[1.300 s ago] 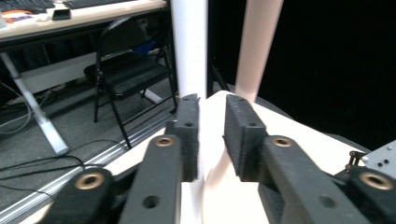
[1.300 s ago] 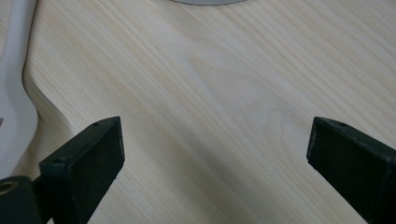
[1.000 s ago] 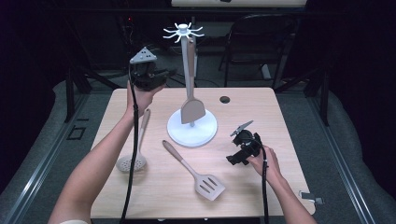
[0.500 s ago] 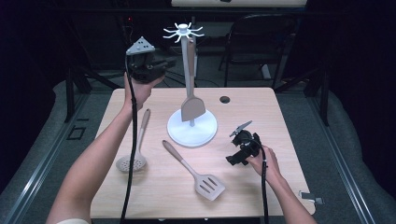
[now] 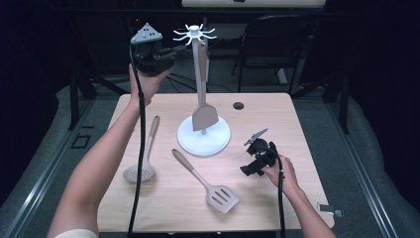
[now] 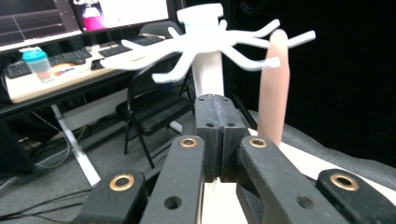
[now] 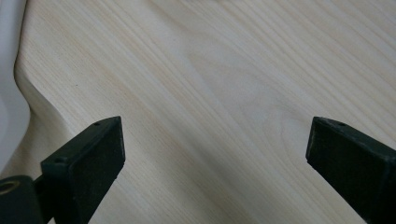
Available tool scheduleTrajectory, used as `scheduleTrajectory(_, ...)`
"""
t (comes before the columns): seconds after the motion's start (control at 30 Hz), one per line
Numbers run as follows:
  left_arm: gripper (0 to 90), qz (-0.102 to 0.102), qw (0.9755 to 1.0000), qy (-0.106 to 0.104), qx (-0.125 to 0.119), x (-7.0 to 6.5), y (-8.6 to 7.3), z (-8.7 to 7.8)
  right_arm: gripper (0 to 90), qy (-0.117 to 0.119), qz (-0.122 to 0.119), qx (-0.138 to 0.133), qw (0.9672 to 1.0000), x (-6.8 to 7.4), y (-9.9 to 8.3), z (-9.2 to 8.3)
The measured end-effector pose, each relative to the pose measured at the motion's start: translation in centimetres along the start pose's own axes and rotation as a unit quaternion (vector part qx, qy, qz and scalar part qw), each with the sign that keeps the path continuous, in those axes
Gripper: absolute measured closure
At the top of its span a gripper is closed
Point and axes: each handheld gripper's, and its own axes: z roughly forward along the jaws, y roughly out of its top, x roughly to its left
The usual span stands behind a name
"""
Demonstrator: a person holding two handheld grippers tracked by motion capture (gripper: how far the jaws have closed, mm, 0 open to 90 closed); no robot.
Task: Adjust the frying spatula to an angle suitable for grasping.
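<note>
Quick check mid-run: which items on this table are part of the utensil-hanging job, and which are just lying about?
In the job:
- rack, white, hooks on top
- solid spatula, hanging from a hook
- skimmer, flat on the table
- slotted spatula, flat on the table
- left gripper, shut, empty, near the hooks

Lying about:
- right gripper, open, idle on the table
- folding chair behind

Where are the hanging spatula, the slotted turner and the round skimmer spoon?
hanging spatula [image 5: 204, 117], high view, on its flat blade above the stand's base.
slotted turner [image 5: 222, 197], high view, on its slotted head.
skimmer spoon [image 5: 139, 173], high view, on its perforated bowl.
</note>
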Motion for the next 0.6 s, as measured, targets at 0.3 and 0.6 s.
scheduleTrajectory(0.3,90.0,0.003,0.9999,0.01,-0.009,0.36,0.81,-0.84,4.2,0.002,0.001,0.001,1.0,-0.05,0.01,-0.01)
scheduleTrajectory(0.6,90.0,0.002,0.9996,0.027,-0.005,1.05,0.93,-0.56,4.2,0.004,0.003,-0.004,1.0,-0.05,-0.06,0.07)
